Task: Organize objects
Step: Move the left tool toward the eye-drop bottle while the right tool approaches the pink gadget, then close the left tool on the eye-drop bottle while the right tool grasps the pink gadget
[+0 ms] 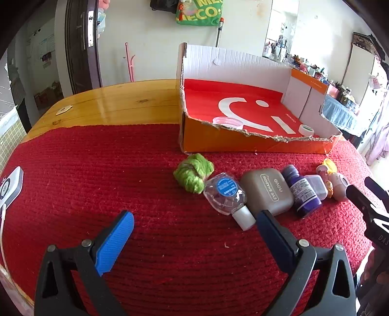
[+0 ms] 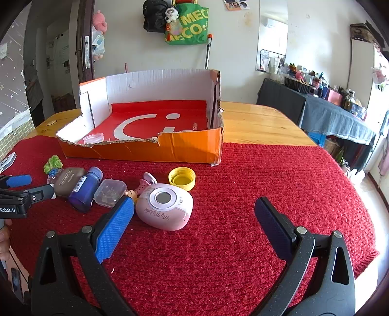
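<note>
Loose items awaiting sorting, in a row on the red-matted bench [image 2: 243, 184] before the torn orange box [image 2: 184, 148]: pink device [image 2: 165, 206], purple bottle [image 2: 85, 189], eye-shadow case [image 1: 267, 192]; left hand-held gripper [image 1: 194, 226] and right hand-held gripper [image 2: 194, 214] both spread wide, empty.

A green tote bag [image 2: 188, 26] hung on the white wall beside a black bag [image 2: 154, 15], above the wooden counter [image 2: 262, 121]. A dark door [image 1: 80, 46] stood at left; a cluttered side table under blue cloth [image 2: 338, 119] lined the right.
</note>
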Demonstrator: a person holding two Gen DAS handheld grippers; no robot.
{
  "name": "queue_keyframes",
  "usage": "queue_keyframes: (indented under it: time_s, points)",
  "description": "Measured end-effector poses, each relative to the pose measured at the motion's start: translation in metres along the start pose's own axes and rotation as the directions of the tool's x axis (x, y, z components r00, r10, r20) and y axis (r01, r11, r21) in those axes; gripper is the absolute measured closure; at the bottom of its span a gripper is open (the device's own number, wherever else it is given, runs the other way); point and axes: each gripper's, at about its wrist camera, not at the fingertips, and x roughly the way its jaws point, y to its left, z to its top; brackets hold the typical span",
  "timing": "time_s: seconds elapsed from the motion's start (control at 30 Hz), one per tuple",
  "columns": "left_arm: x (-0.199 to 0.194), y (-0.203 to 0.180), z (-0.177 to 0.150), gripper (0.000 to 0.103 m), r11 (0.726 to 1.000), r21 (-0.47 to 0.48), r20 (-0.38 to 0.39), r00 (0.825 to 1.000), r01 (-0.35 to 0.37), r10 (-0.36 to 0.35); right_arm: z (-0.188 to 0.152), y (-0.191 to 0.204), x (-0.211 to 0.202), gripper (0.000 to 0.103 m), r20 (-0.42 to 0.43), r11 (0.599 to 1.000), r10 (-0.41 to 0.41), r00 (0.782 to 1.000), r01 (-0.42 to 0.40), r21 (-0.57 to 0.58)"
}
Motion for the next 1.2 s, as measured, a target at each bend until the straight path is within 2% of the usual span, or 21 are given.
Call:
queue_keyframes:
  time_s: [0.2, 0.5, 0.57, 0.67, 0.87, 1.2]
  points:
    - [-0.003, 0.009, -0.002, 0.000, 0.999, 0.008, 0.003, 0.999, -0.046, 0.046, -0.001, -0.003, 0.001, 0.002, -0.009, 1.000, 0.004, 1.000, -0.004, 0.007]
    - [-0.003, 0.003, 0.005, 0.006, 0.998, 0.055, 0.008, 1.000, -0.009, 0.009, -0.001, -0.005, 0.010, 0.002, -0.041, 0.999, 0.031, 0.999, -0.032, -0.005]
    - [0.000, -0.001, 0.007, 0.012, 0.997, 0.075, 0.004, 1.000, -0.004, 0.003, -0.001, -0.006, 0.011, 0.002, -0.046, 0.999, 0.043, 0.998, -0.043, -0.005]
    - [0.003, -0.004, 0.010, 0.016, 0.996, 0.090, -0.007, 1.000, 0.011, -0.010, 0.001, -0.008, 0.013, 0.002, -0.060, 0.998, 0.063, 0.996, -0.064, 0.000]
    - [0.007, 0.001, 0.015, 0.023, 0.995, 0.075, -0.037, 0.998, 0.062, -0.060, 0.003, -0.011, 0.017, 0.002, -0.080, 0.991, 0.135, 0.988, -0.134, 0.021]
    - [0.003, 0.004, 0.019, 0.030, 0.992, 0.080, -0.047, 0.994, 0.103, -0.099, 0.004, -0.010, 0.028, 0.008, -0.098, 0.984, 0.179, 0.979, -0.177, 0.030]
